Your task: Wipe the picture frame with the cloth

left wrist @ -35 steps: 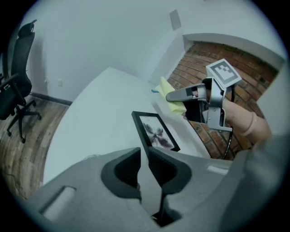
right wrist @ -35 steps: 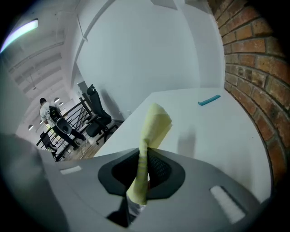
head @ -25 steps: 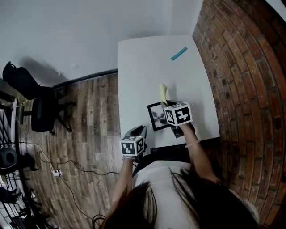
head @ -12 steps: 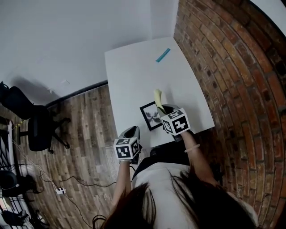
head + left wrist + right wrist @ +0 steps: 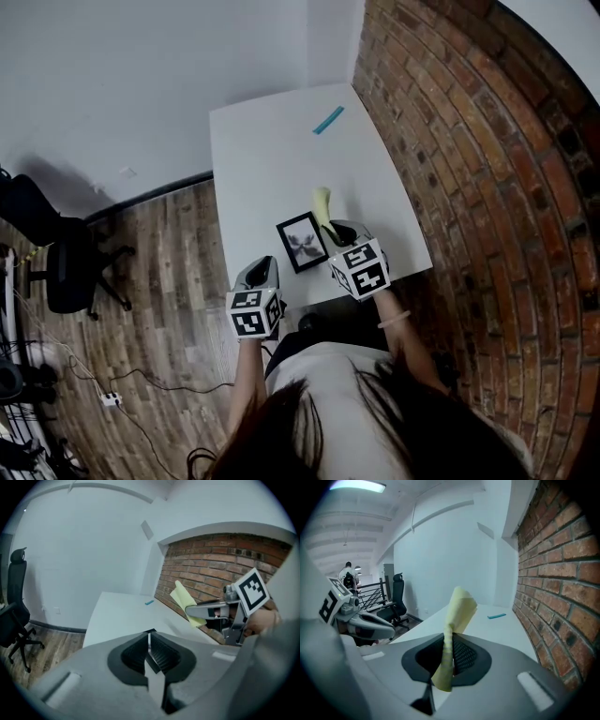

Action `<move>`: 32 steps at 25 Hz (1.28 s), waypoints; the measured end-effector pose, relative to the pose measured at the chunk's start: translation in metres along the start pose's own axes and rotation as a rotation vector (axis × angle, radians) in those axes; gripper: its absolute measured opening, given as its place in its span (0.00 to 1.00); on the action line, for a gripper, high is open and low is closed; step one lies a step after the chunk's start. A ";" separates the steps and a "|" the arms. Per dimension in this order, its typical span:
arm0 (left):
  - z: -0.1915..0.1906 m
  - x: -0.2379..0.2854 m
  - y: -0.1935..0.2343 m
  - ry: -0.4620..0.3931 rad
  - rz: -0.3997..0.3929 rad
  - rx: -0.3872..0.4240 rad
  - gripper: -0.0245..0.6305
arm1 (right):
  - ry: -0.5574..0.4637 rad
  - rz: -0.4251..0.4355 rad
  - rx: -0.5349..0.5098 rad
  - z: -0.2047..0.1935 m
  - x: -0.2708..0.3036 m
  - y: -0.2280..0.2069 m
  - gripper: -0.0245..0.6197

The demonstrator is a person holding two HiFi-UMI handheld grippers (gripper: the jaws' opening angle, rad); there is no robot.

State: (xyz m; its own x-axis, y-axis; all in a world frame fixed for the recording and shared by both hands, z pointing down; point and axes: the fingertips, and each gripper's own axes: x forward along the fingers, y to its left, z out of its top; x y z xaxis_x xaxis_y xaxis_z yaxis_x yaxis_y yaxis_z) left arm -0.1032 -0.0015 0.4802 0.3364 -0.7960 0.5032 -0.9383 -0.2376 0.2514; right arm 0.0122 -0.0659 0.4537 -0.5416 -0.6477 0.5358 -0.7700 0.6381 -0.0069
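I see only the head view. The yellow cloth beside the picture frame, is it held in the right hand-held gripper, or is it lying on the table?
Observer: It is held. In the right gripper view, the right hand-held gripper has its jaws closed on the yellow cloth, which stands up from them.
Operator: And the left one, does it hold something?
Observer: No. The left hand-held gripper has just been closing its jaws. There is only a thin slit between them, and nothing is in it.
Operator: Is somebody else in the room?
Observer: Yes. The right gripper view shows a person far off, by a railing.
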 end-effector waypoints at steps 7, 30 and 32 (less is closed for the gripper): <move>0.028 -0.019 -0.027 -0.106 0.058 0.044 0.04 | -0.157 0.017 -0.043 0.014 -0.036 -0.003 0.09; 0.079 -0.092 -0.126 -0.406 0.195 0.135 0.04 | -0.490 0.057 -0.112 0.036 -0.153 -0.013 0.09; 0.082 -0.095 -0.133 -0.425 0.202 0.129 0.04 | -0.508 0.056 -0.117 0.039 -0.162 -0.015 0.09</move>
State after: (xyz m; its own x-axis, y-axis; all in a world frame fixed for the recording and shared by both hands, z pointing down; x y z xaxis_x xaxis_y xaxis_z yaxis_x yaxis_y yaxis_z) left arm -0.0173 0.0604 0.3313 0.1092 -0.9838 0.1422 -0.9927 -0.1007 0.0657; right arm 0.0984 0.0136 0.3342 -0.6987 -0.7129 0.0599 -0.7079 0.7010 0.0862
